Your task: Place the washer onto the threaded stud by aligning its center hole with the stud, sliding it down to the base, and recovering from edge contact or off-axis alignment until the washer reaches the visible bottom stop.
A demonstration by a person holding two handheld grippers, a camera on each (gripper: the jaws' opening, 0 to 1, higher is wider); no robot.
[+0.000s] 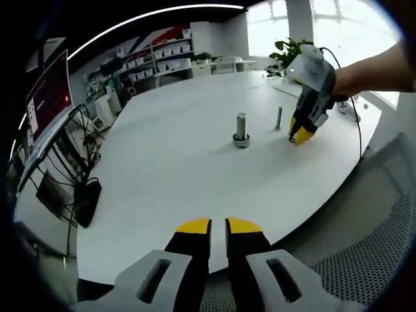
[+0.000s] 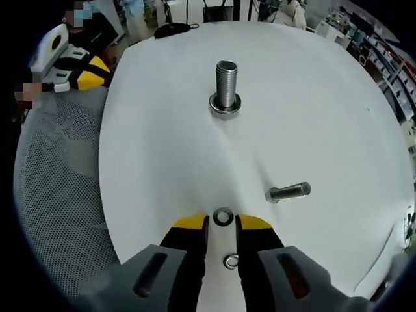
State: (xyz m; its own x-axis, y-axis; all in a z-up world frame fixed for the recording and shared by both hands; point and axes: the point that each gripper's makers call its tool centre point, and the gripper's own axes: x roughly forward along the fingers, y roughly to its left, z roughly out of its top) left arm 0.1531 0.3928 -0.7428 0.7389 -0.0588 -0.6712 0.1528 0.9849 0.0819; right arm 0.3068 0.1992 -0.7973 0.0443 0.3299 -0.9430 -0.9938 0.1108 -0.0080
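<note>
1. White table (image 2: 162, 149) surface takes up most of the right gripper view, with grey mesh chair fabric (image 2: 58, 195) at the left of the frame.
2. A large threaded stud (image 2: 226, 84) stands upright at the upper middle of that view, with a ring-shaped base (image 2: 225, 104) around its foot.
3. A smaller bolt (image 2: 288, 192) sits at the right of centre, appearing tilted in this view.
4. One washer (image 2: 223, 216) lies flat on the table just beyond the yellow tips of the right gripper (image 2: 221, 224), in line with the gap between them.
5. The right gripper's jaws stand slightly apart, gripping nothing; a second washer (image 2: 231, 261) lies on the table in the gap between them, lower in the frame.
6. In the left gripper view, the left gripper (image 1: 218, 225) rises from the bottom centre, its jaws nearly together with a narrow slit between them and nothing held.
7. There the stud (image 1: 241, 129) sits at centre, the bolt (image 1: 279, 118) just right of it, and the right gripper (image 1: 300, 135) points down at the table at the upper right.
</note>
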